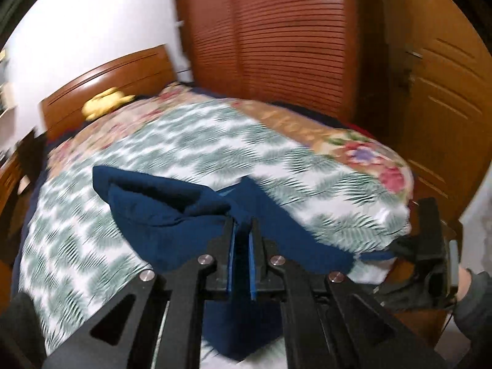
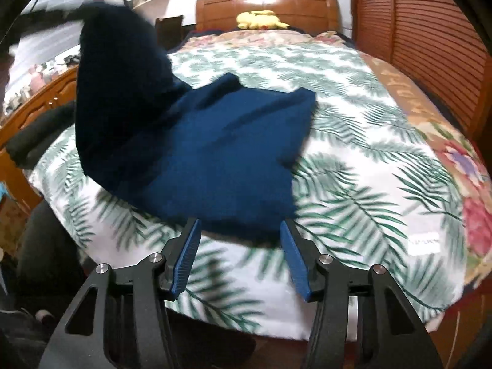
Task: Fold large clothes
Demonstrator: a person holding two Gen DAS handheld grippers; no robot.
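While left gripper pinches garment, bed edge nr.

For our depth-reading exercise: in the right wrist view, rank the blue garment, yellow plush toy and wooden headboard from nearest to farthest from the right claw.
1. Blue garment, just ahead, centre-left.
2. Yellow plush toy, far end of the bed.
3. Wooden headboard, behind the toy.

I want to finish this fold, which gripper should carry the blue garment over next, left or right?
Left. The left gripper is already shut on the blue garment, lifting one part. The right gripper is open at its near edge, holding nothing.
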